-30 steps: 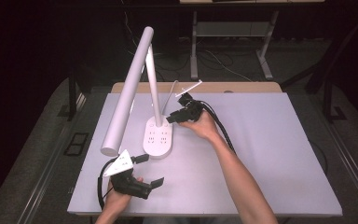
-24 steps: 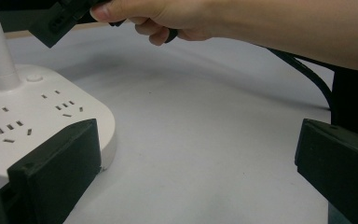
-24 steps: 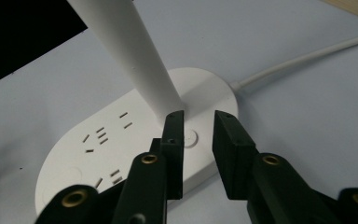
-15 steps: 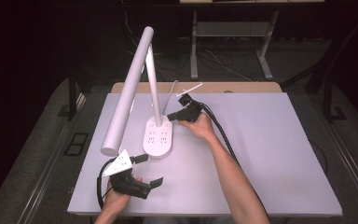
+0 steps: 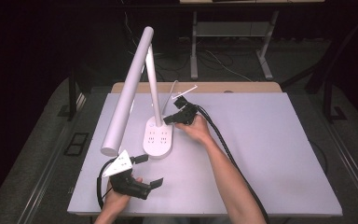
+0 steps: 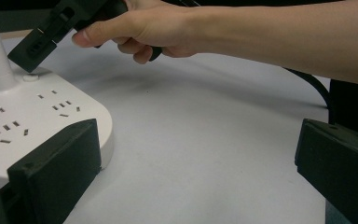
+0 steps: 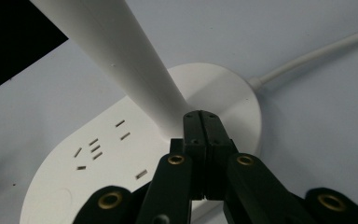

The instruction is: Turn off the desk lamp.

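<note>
**A:** Where does the desk lamp [image 5: 158, 137] stand?

**B:** On the pale table [image 5: 270, 154], left of centre. Its white oval base carries rows of sockets, a slim post rises from the back of the base, and the long tube head slopes down toward the table's near left corner. A white cable [image 7: 307, 58] leaves the base at the rear.

**A:** And the right gripper [image 5: 170, 119]?

**B:** Its jaws have just been closing and now meet flat, nothing between them. In the right gripper view [image 7: 204, 122] the tips sit at the foot of the post, over the top of the base. The left gripper view shows those tips right at a small round button [image 6: 30, 77] beside the post; whether they press it, I cannot tell.

**A:** The left gripper [image 5: 150, 185]?

**B:** Spread wide and empty, held low near the table's front edge, just short of the base's near end.
</note>
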### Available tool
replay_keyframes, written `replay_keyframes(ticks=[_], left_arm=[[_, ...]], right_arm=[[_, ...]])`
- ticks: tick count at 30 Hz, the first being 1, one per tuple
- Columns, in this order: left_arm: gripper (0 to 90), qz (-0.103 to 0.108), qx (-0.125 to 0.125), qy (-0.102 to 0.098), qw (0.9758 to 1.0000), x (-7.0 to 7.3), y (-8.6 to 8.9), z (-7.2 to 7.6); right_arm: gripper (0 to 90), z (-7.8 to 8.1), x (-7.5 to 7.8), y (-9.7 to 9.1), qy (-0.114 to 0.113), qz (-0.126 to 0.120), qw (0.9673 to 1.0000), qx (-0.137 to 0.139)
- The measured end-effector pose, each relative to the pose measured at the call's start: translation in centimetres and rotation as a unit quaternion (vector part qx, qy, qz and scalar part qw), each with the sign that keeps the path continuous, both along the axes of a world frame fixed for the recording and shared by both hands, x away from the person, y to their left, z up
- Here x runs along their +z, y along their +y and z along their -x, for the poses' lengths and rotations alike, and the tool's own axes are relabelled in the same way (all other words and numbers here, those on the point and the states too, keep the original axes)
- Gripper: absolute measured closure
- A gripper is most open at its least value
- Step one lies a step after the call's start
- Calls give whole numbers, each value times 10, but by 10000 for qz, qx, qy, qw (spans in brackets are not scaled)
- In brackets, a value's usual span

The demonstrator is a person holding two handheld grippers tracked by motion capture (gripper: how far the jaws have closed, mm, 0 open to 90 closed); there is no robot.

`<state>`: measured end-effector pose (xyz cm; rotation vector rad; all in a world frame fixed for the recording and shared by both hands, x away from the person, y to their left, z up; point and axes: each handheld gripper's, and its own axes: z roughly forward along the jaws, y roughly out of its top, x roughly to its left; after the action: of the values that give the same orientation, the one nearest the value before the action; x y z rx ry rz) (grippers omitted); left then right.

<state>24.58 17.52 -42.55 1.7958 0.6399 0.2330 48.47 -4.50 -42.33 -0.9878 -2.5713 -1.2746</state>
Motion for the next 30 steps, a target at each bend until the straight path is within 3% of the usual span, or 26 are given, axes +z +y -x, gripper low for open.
replay_keyframes(ticks=[9, 15, 19, 22, 30], left_arm=[[0, 20, 34, 7, 10000, 0, 0, 1], [0, 10, 29, -7, 10000, 0, 0, 1], [0, 17, 29, -1, 10000, 0, 1, 1], [0, 7, 40, 0, 10000, 0, 2, 0], [0, 3, 16, -16, 10000, 0, 1, 1]], right_arm=[[900, 2, 0, 6, -36, 227, 9997, -58], [900, 3, -3, 6, -26, 120, 9999, -86], [900, 7, 2, 10, -223, 328, 9992, -10], [900, 7, 3, 10, -247, 416, 9988, -8], [900, 5, 2, 7, -115, 285, 9995, 3]])
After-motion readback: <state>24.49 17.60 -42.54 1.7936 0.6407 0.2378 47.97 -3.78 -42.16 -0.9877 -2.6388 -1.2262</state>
